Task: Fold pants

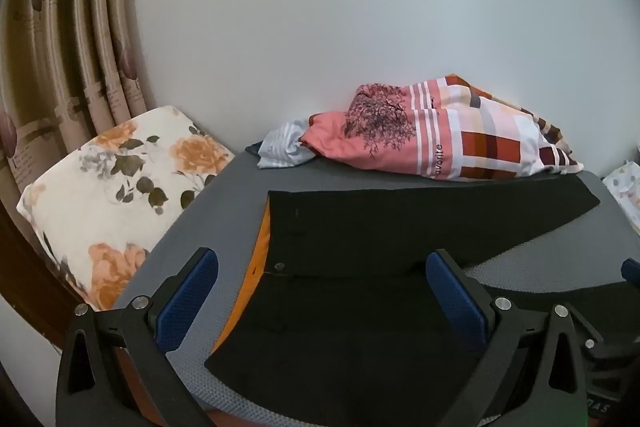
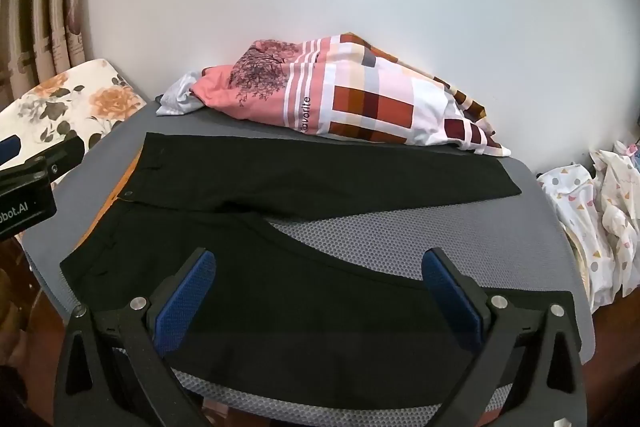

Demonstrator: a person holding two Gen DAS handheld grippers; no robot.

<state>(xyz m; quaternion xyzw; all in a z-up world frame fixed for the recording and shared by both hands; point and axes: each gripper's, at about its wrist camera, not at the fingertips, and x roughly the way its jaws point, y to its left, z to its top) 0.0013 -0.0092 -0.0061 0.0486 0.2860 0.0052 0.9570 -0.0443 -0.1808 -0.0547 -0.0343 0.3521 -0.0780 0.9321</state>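
Right wrist view: pants (image 2: 304, 179) lie flat, legs splayed, unfolded. We hold both grippers (image 2: 320, 291) (image 1: 320, 291) wide, empty. Every fold remains.

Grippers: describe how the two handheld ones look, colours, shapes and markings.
The left gripper and the right gripper look alike: black angular plastic fingers with triangular cutouts, textured blue pads and round silver bolts. White lettering ending "bot.AI" marks the left gripper's body in the right wrist view. No cables or sleeves show.

Black pants (image 2: 280, 227) flat on grey mat, legs spread in V, waist at left.
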